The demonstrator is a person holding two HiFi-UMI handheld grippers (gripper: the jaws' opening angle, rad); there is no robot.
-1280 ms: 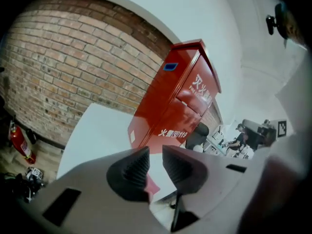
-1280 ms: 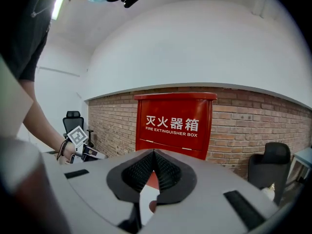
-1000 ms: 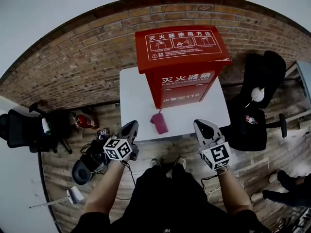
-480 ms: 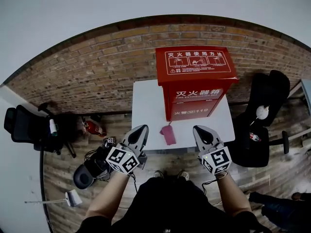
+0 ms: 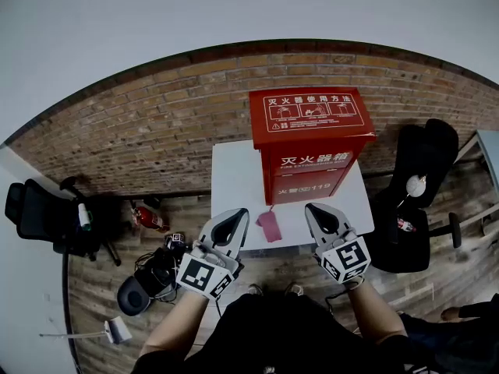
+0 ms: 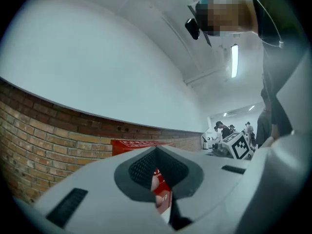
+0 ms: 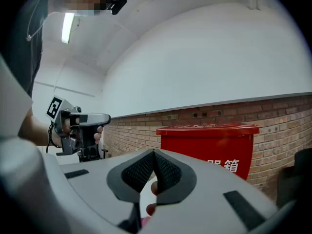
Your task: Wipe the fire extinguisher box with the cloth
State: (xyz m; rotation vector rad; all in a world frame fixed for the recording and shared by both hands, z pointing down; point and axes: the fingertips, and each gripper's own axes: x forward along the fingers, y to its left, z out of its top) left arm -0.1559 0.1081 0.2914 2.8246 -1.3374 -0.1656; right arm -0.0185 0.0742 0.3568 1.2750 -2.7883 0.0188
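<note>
The red fire extinguisher box (image 5: 312, 142) stands at the back of a white table (image 5: 230, 178), against the brick wall. A pink cloth (image 5: 269, 225) lies crumpled on the table's front edge, before the box. My left gripper (image 5: 236, 218) hovers just left of the cloth and is shut and empty. My right gripper (image 5: 316, 210) is level with it on the cloth's right, also shut with nothing held. Neither touches the cloth. In the left gripper view the box (image 6: 164, 195) shows through the closed jaws. In the right gripper view the box (image 7: 209, 145) stands ahead to the right.
A black office chair (image 5: 425, 158) stands right of the table, another (image 5: 39, 209) at far left. On the wooden floor to the left lie a red extinguisher (image 5: 148, 218) and tangled cables and gear (image 5: 152, 275). People stand in the far background (image 6: 234, 128).
Both grippers have risen in front of the table, the left one more and with a roll. The cloth has stayed on the table edge.
</note>
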